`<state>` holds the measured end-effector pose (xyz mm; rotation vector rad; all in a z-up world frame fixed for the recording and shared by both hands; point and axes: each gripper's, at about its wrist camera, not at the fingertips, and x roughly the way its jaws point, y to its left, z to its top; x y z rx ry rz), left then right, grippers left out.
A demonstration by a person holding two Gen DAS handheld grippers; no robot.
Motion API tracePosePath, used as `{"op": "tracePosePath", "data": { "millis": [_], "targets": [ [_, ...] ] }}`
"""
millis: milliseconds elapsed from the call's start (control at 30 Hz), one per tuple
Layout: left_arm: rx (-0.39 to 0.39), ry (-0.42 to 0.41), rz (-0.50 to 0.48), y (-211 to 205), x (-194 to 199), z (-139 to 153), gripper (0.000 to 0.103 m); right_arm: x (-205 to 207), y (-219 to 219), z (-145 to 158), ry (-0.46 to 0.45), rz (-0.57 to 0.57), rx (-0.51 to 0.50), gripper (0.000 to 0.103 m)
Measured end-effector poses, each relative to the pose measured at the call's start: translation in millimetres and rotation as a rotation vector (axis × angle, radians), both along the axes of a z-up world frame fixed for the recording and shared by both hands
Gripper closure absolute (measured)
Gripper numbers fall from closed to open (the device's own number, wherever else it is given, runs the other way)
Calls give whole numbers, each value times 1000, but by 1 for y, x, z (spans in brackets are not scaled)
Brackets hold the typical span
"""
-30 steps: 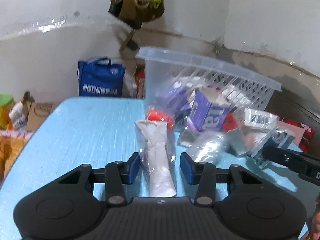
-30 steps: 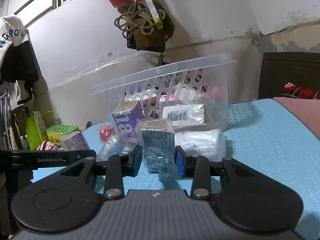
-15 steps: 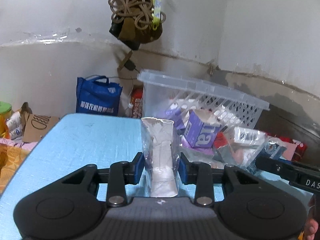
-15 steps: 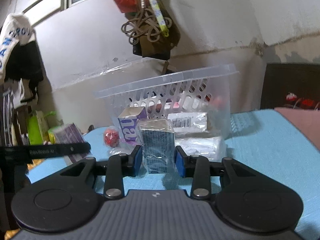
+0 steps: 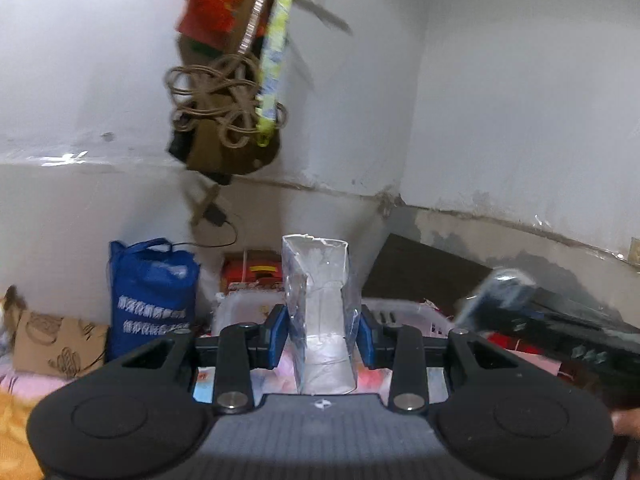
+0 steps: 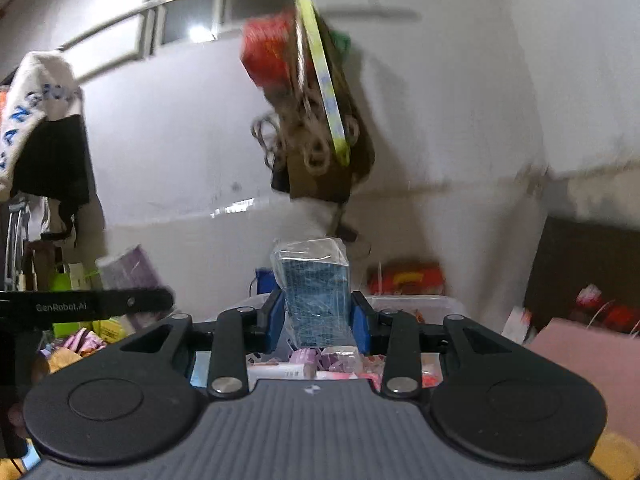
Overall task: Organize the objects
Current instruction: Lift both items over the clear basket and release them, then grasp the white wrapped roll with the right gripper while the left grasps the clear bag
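Both claws are up high — the basket (image 6: pixel 416 304) sits just below and ahead. The left gripper (image 5: pixel 322 336) squeezes a silver packet (image 5: pixel 320 320) standing tall; the right gripper (image 6: pixel 318 326) squeezes a blue packet (image 6: pixel 316 300).

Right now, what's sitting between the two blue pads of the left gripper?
In the left wrist view, a silvery white packet in clear wrap stands upright between the left gripper pads, clamped on both sides.
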<state>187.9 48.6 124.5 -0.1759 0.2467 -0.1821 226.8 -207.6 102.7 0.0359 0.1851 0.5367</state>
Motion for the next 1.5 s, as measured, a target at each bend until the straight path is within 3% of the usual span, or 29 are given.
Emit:
{"op": "tracePosePath", "data": {
  "millis": [100, 133, 167, 200, 233, 300, 400, 500, 667, 800, 933, 1067, 1200, 1367, 1433, 1500],
  "targets": [
    [2, 85, -3, -9, 46, 4, 63, 39, 12, -1, 42, -33, -71, 62],
    [0, 101, 2, -10, 54, 1, 53, 48, 12, -4, 52, -28, -59, 61],
    [12, 120, -4, -12, 65, -3, 41, 51, 13, -7, 54, -32, -54, 42],
    [25, 140, 2, -13, 72, -8, 19, 55, 14, -9, 64, -42, -58, 14],
    [41, 147, 26, -14, 75, -13, 19, 55, 15, -11, 66, -73, -68, 7],
    [54, 145, 43, -13, 67, -19, 19, 43, 9, -12, 34, -110, -66, 1],
    [19, 82, -15, -9, 27, -22, 19, 15, -8, -17, 18, -97, -88, 0],
    [51, 56, 7, -11, -19, -40, 12, -18, -26, -41, 62, -116, -87, 0],
    [82, 221, -44, -25, -29, -99, 12, -31, -27, -93, 283, -141, -120, 0],
    [106, 282, -88, -36, -19, -123, 13, -27, -18, -112, 348, -136, -151, 2],
    [136, 301, -93, -44, -15, -130, 13, -21, -9, -116, 347, -134, -183, 7],
    [130, 312, -102, -44, -13, -134, 13, -15, 1, -120, 355, -131, -211, 22],
    [102, 327, -124, -43, -14, -142, 13, -24, -3, -122, 333, -137, -202, 24],
    [148, 347, -128, -51, -7, -144, 13, -32, -14, -120, 286, -157, -118, 24],
    [178, 363, -139, -55, -9, -145, 25, -30, -17, -120, 297, -152, -95, 24],
    [221, 361, -131, -59, -15, -146, 26, -29, -20, -119, 293, -145, -74, 24]
  ]
}}
